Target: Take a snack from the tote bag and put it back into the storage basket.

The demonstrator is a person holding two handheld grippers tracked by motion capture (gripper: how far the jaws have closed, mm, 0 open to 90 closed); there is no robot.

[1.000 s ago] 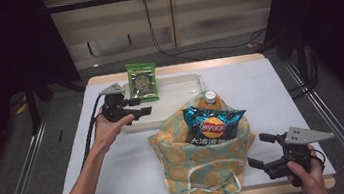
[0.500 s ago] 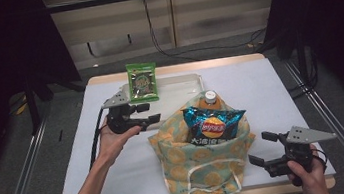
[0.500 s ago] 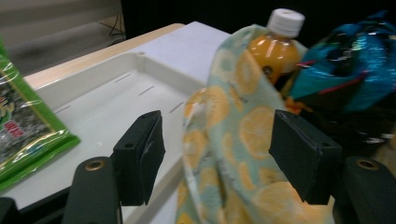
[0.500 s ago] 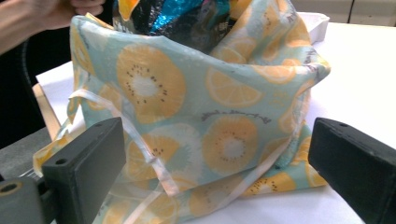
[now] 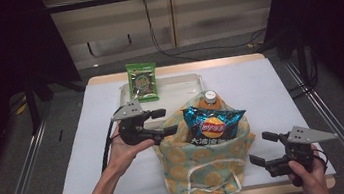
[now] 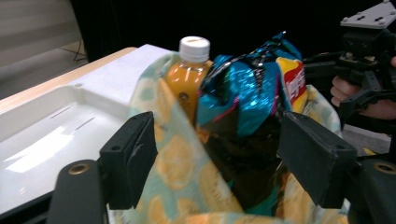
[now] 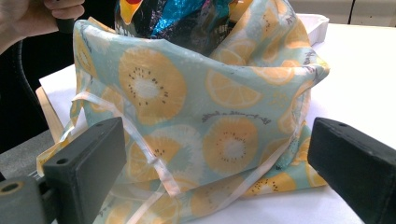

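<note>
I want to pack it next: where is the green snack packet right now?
In the high view the green snack packet lies at the table's far side, on the far left rim of the white tray, beyond the fruit-print bag.

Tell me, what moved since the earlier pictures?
The left gripper moved from beside the tray toward the fruit-print bag, its jaws just opening wider, now straddling the bag's rim. The right gripper, chip bag, bottle and green packet stayed put.
</note>
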